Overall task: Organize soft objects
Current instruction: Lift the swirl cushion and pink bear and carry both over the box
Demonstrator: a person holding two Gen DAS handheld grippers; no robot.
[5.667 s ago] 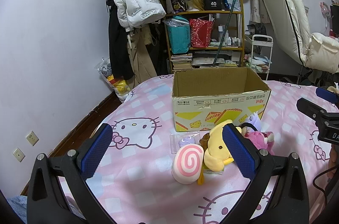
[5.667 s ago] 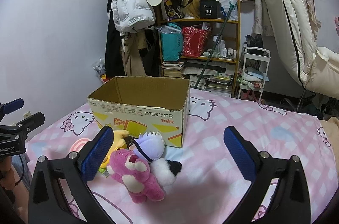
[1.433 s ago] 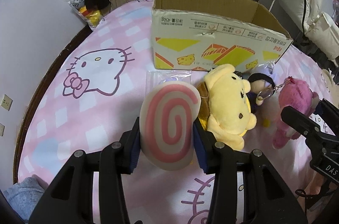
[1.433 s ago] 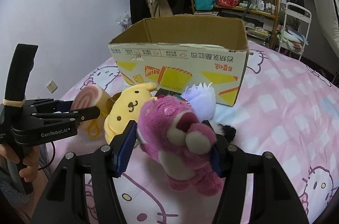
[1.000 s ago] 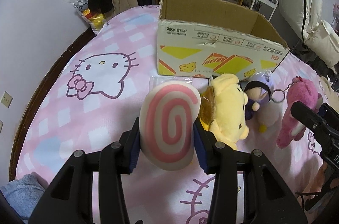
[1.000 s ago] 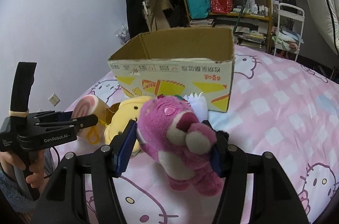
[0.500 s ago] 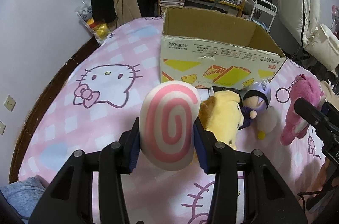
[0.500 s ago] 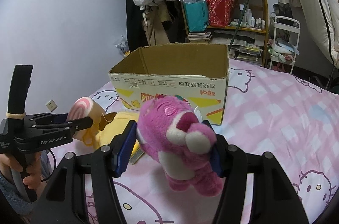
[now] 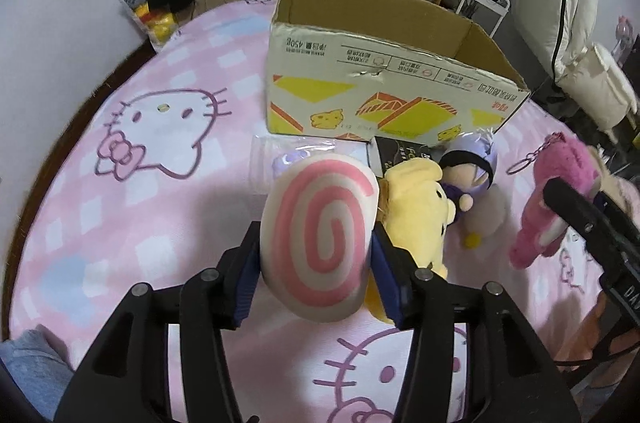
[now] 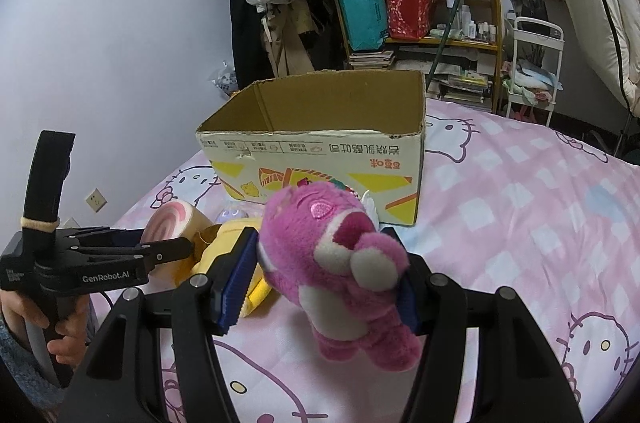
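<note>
A round pink-and-white swirl plush sits between the blue pads of my left gripper, just above the bedspread. Its jaws are opening, though the pads still touch the plush. My right gripper is shut on a pink bear plush, held off the bed. A yellow dog plush and a purple-haired doll lie in front of the open cardboard box. In the right wrist view the left gripper stands at the left with the swirl plush.
A pink Hello Kitty bedspread covers the bed. A clear plastic bag and a dark packet lie by the box. Behind stand a cluttered shelf and a white cart. A person's hand grips the left handle.
Both grippers, open at first, have closed on the swirl plush and the pink bear and lifted them. In the last half second the left view tipped down toward the bed.
</note>
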